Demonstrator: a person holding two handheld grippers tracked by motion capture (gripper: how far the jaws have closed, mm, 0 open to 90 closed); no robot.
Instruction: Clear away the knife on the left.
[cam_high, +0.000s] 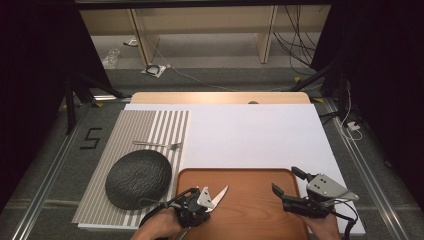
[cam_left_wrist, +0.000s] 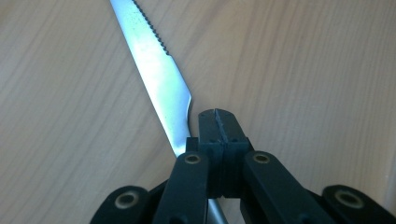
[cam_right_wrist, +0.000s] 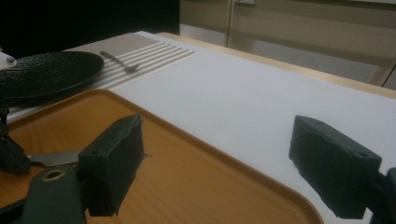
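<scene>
A table knife (cam_high: 220, 194) lies on the wooden tray (cam_high: 250, 210), its serrated blade (cam_left_wrist: 154, 65) pointing away to the right. My left gripper (cam_high: 206, 204) sits over the knife's handle end at the tray's near left. Its jaws are pressed together (cam_left_wrist: 217, 122), and the knife passes under them rather than between the pads. My right gripper (cam_high: 285, 180) hovers over the tray's right side, open (cam_right_wrist: 217, 137), with nothing between its fingers. In the right gripper view the knife blade (cam_right_wrist: 51, 158) shows at the left, low over the tray (cam_right_wrist: 187, 177).
A black plate (cam_high: 138, 178) rests on a striped placemat (cam_high: 130, 130) left of the tray, with a fork (cam_high: 157, 145) beyond it. A white sheet (cam_high: 250, 135) covers the table behind the tray. The table's far edge (cam_high: 220, 97) is bare wood.
</scene>
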